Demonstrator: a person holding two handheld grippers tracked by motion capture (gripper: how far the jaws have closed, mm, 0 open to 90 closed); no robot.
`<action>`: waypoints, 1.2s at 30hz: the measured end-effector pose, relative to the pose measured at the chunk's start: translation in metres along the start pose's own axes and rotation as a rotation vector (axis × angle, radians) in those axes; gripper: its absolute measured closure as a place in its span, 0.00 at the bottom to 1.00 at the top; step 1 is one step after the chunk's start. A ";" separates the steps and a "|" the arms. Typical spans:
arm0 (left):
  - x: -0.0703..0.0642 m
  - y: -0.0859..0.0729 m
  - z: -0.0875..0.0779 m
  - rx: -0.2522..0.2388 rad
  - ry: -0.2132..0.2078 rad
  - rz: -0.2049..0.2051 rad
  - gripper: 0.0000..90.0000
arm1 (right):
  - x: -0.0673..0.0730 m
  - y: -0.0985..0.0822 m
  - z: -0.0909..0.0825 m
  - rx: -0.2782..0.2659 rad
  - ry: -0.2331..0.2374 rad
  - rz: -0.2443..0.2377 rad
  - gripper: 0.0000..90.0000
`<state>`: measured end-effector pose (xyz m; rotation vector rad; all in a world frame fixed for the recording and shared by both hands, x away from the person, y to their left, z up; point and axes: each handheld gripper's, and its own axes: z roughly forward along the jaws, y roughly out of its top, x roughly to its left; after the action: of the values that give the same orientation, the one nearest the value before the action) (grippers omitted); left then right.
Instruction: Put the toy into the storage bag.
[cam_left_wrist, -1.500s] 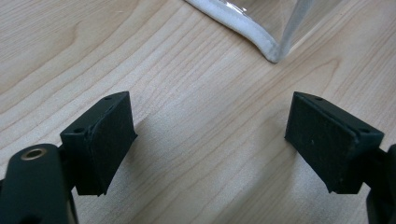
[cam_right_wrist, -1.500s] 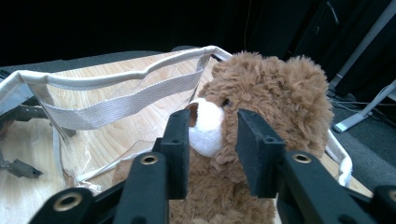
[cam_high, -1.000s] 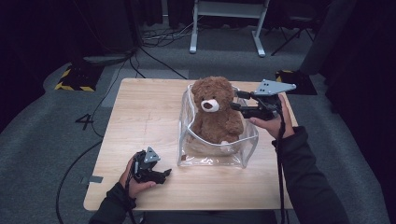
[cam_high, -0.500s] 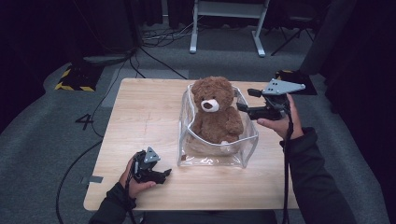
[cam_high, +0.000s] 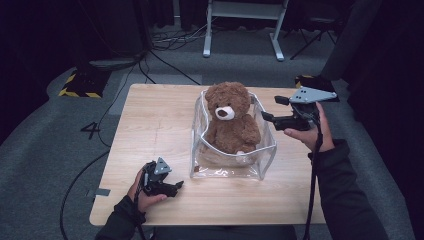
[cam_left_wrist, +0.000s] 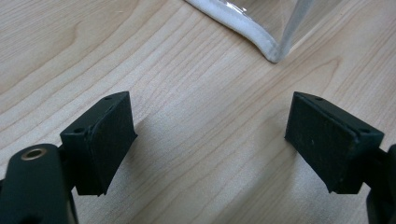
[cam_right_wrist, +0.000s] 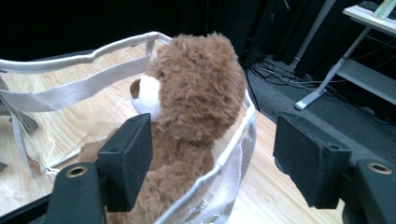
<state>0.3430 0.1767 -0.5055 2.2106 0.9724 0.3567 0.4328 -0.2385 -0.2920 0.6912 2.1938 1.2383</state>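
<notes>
Table (cam_high: 155, 125) of pale wood carries everything here, and the largest thing on it is a clear plastic tote bag (cam_high: 227, 165) with white webbing trim, standing open-mouthed near the middle. Seated upright inside it is a brown teddy bear (cam_high: 231, 120), its head and shoulders above the rim, muzzle facing the person's side.

The bag looks light and floppy: thin film walls that would buckle or slip under a pinch, so the stitched white rim (cam_right_wrist: 233, 149) or the strap (cam_right_wrist: 74, 93) seems the surer place to take hold. The bear should be soft, light and compressible; an ear, an arm or the head would give the jaws plenty of plush to bite, with no risk of breakage.

The right gripper (cam_high: 280, 111) is held above the table just beside the bag's right wall, jaws spread wide and empty, aimed at the bear's head. The left gripper (cam_high: 175, 187) rests low near the front left, close to the bag's bottom corner (cam_left_wrist: 273, 53), its jaws likewise wide apart with bare wood between them.

The bear's legs blur behind glare and creases in the plastic. Whether the bag has a second handle on its far side cannot be told.
</notes>
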 end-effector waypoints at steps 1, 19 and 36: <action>0.000 0.000 0.000 0.000 0.000 0.000 0.17 | -0.001 -0.001 -0.001 -0.001 -0.003 0.001 0.31; 0.000 0.000 0.000 0.000 0.000 0.000 0.18 | -0.001 -0.012 -0.015 0.040 -0.048 -0.029 0.30; 0.000 0.000 0.000 0.000 0.000 0.000 0.18 | -0.006 -0.031 -0.022 0.091 -0.083 -0.044 0.30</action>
<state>0.3430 0.1767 -0.5056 2.2106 0.9724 0.3570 0.4176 -0.2702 -0.3082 0.7136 2.1960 1.0753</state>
